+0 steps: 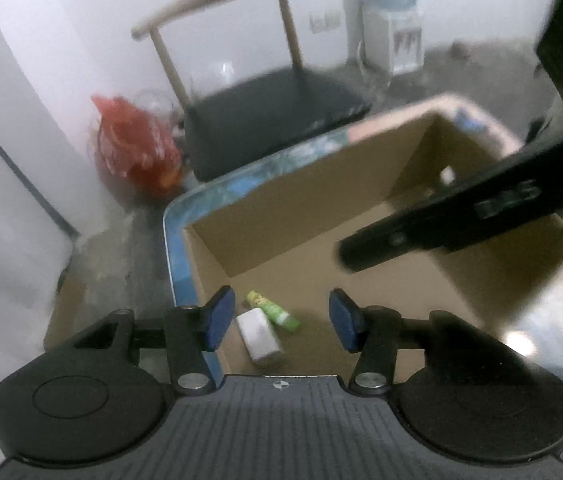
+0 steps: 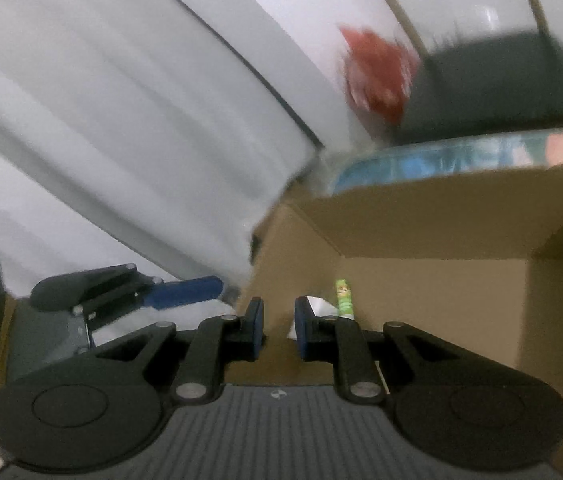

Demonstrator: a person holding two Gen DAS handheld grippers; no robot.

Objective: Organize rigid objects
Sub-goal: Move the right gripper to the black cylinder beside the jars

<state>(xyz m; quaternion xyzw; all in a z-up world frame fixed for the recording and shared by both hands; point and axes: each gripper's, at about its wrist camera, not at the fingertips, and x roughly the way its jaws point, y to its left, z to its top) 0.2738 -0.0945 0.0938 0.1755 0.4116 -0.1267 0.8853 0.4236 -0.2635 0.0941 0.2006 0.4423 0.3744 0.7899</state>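
An open cardboard box [image 1: 313, 196] with a blue printed rim stands below both grippers. On its floor lie a white block [image 1: 259, 334] and a small green tube [image 1: 273, 310], touching each other. My left gripper [image 1: 280, 319] hovers above them, open, with nothing between its blue pads. My right gripper [image 1: 351, 254] reaches in from the right over the box. In the right wrist view the right gripper [image 2: 278, 330] has its pads almost together and empty. The green tube [image 2: 344, 298] and white block [image 2: 321, 306] show beyond it inside the box [image 2: 421, 220]. A left gripper finger [image 2: 185, 296] shows at the left.
A chair [image 1: 265, 120] with a dark seat stands behind the box. A red bag [image 1: 133, 144] sits on the floor beside it. A water dispenser [image 1: 385, 20] stands against the back wall. A white panel [image 1: 9, 200] rises at the left.
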